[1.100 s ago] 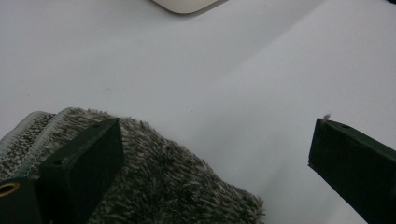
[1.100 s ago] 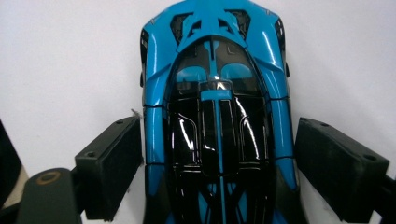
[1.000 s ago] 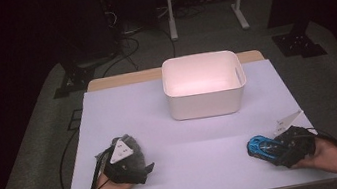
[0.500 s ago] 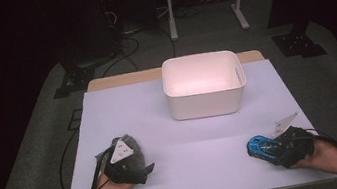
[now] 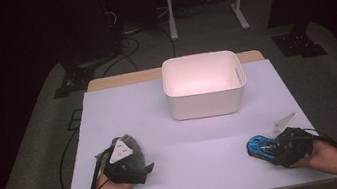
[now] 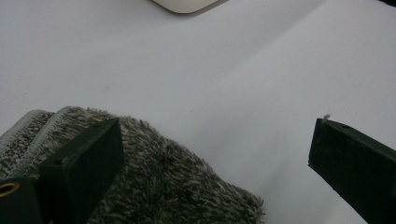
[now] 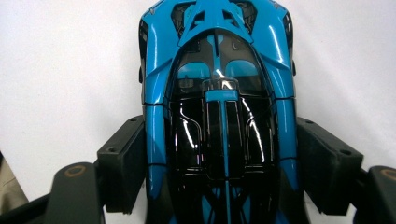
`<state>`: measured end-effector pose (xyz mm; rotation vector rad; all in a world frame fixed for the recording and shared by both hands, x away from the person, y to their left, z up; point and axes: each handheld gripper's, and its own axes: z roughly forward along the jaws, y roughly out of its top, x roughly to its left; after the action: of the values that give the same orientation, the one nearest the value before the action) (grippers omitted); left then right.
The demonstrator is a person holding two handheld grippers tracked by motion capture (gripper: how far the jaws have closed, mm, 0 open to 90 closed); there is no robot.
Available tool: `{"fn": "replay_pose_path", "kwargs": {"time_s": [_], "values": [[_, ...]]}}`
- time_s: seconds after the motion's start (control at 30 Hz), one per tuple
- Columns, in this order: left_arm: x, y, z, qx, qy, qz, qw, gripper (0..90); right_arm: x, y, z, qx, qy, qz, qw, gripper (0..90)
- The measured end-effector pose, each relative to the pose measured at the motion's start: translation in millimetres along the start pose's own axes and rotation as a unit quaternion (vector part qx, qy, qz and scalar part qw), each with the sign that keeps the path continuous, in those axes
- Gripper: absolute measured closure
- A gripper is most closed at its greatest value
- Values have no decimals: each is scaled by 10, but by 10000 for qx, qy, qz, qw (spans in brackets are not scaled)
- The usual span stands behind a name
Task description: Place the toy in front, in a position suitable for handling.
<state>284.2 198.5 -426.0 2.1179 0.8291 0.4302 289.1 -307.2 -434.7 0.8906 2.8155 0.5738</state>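
Note:
A blue and black toy car [image 7: 215, 56] lies on the white table cover [image 5: 189, 142] at the front right [image 5: 257, 146]. My right gripper [image 7: 222, 140] straddles its rear half; the jaws have just been closing and both pads now touch the car's sides. In the high view that gripper [image 5: 271, 149] rests low on the table, held by a hand. At the front left, my left gripper [image 5: 136, 162] sits over a fuzzy grey cloth [image 5: 132, 144]. Its jaws stand wide open [image 6: 217, 133], and the cloth [image 6: 177, 186] lies under one fingertip [image 6: 88, 149].
A white plastic bin [image 5: 206, 101] stands at the table's back middle, its corner [image 6: 184, 4] seen from the left gripper. The table's front edge runs just behind both hands. A dark floor with cables and a white stand lies beyond the table.

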Motion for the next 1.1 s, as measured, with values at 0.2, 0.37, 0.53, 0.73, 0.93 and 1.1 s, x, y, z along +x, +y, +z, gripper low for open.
{"fn": "replay_pose_path", "kwargs": {"time_s": [0.2,0.37,0.53,0.73,0.93,1.1], "values": [[3,-3,4,-16,2,-22,10000,28,-2,1,-4,-10,6,-27,10000,247],[5,-6,6,-6,3,-21,10000,28,-11,-14,-20,-70,37,-48,10000,250],[10,-4,0,-14,8,-13,10000,28,-6,-18,-29,-89,29,-94,9999,251],[10,-4,-1,-19,10,-21,10000,28,-28,-41,-40,-136,81,-86,9998,252],[12,-7,2,-23,13,-21,10000,28,-47,-50,-85,-196,121,-72,9997,252],[15,-6,-1,-27,16,-28,10000,28,-46,-6,-186,-284,154,-113,9994,252]]}}
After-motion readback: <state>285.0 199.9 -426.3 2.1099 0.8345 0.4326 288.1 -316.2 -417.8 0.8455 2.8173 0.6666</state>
